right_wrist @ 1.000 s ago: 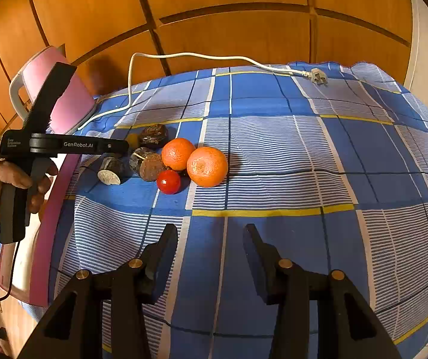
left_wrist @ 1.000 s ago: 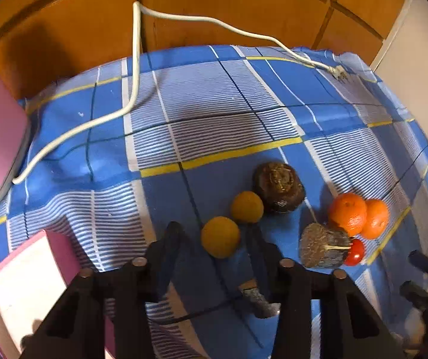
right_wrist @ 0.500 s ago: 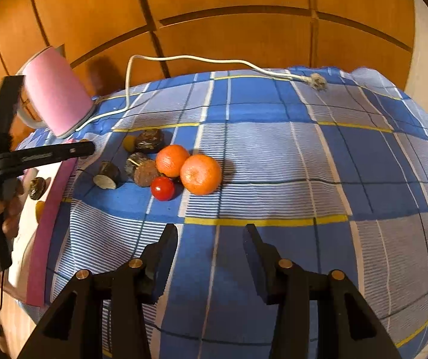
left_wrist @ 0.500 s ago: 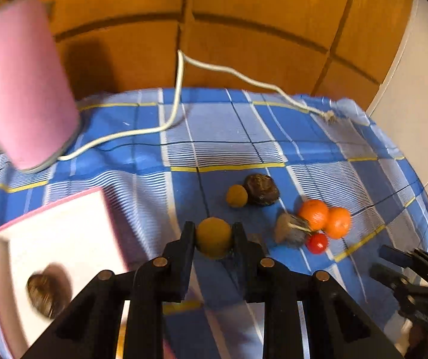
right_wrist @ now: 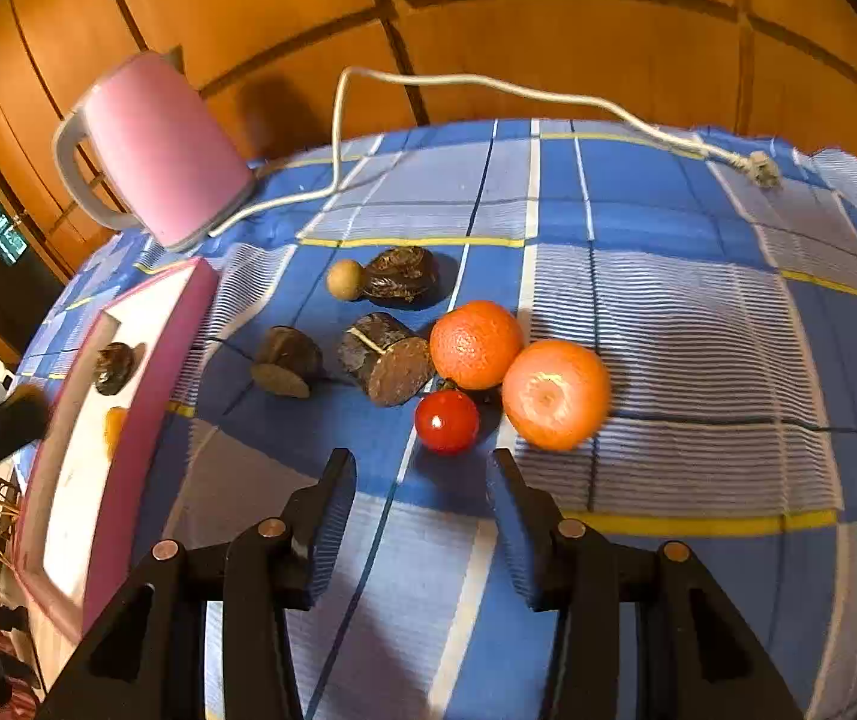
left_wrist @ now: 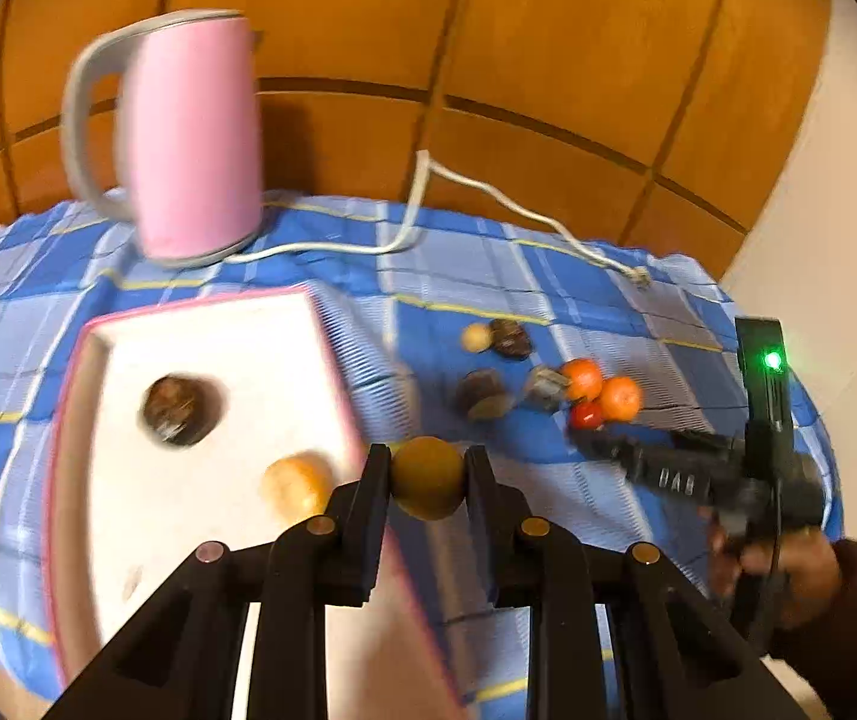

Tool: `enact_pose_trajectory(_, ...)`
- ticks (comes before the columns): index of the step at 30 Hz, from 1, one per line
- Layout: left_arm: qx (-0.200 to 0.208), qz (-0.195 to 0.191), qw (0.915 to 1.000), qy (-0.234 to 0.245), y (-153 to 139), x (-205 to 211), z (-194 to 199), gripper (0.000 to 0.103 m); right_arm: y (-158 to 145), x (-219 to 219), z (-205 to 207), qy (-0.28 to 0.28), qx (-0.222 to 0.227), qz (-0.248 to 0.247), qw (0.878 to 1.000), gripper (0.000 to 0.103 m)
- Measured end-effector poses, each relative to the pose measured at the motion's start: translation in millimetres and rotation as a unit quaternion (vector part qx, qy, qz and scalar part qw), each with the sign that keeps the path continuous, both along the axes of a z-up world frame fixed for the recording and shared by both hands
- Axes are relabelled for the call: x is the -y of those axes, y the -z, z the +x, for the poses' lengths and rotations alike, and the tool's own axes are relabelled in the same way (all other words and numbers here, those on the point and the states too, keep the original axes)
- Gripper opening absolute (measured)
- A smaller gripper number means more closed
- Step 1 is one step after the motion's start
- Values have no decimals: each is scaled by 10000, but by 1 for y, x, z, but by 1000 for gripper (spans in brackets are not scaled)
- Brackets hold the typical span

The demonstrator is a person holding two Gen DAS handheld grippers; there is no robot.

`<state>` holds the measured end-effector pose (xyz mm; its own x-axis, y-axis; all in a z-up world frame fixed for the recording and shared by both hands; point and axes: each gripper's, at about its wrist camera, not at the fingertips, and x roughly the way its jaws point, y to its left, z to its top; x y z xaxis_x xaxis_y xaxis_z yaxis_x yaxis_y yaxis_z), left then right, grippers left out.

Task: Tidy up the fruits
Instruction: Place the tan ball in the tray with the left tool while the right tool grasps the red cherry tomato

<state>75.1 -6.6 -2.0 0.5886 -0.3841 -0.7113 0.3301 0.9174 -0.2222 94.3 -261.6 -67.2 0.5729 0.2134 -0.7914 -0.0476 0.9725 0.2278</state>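
Left tool (left_wrist: pixel 428 474) was clamped on the yellow fruit (left_wrist: pixel 428 477), pink tray (left_wrist: pixel 332 372) sat at its 10 o'clock (right tool (right_wrist: pixel 422 498) partly open, empty).

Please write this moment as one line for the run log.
left gripper: shut on yellow fruit, near pink tray | right gripper: open, empty, near cherry tomato | tray: two fruits inside

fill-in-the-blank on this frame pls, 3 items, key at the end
1. The left gripper is shut on a round ____-coloured fruit.
2. The pink-rimmed white tray already holds ____ fruits.
3. The right gripper is open, nearest to the small red ____ on the blue checked cloth.

Missing words: yellow; two; tomato
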Motion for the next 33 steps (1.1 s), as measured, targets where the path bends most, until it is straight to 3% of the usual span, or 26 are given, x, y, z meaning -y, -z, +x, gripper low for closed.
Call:
enact_pose_trajectory(6, -237, 109, 9976, -636, 17, -47, -12, 25, 10, 0, 15, 142, -108, 42, 9998, 35)
enact_pose_trajectory(13, -555, 145, 9865, -1535, 35, -95, -4, 25, 10, 0, 22, 164, -24, -107, 9998, 26)
enact_pose_trajectory(16, -534, 255, 9840, -1682, 34, -102, 4, 25, 10, -1, 22, 145, -3, -162, 9998, 25)
enact_pose_trajectory(20, -302, 705, 9805, -1807, 30, -102, 22, 26, 9, -4, 19, 41, 47, -255, 9997, 25)
enact_pose_trajectory(22, -267, 713, 9787, -1907, 29, -104, 28, 26, 8, -5, 18, 4, 54, -275, 9996, 25)
enact_pose_trajectory(24, -289, 816, 9767, -1964, 30, -105, 30, 34, 8, -5, 17, -15, 73, -275, 9996, 25)
enact_pose_trajectory(26, -191, 808, 9740, -2107, 26, -108, 22, 55, 9, -4, 16, -12, 34, -261, 9997, 25)
enact_pose_trajectory(29, -46, 803, 9726, -2181, 22, -108, 7, 59, 8, -3, 13, -24, 46, -298, 9995, 25)
enact_pose_trajectory(33, -70, 810, 9776, -1942, 24, -96, -10, 59, 5, 0, 11, 7, 86, -291, 9995, 25)
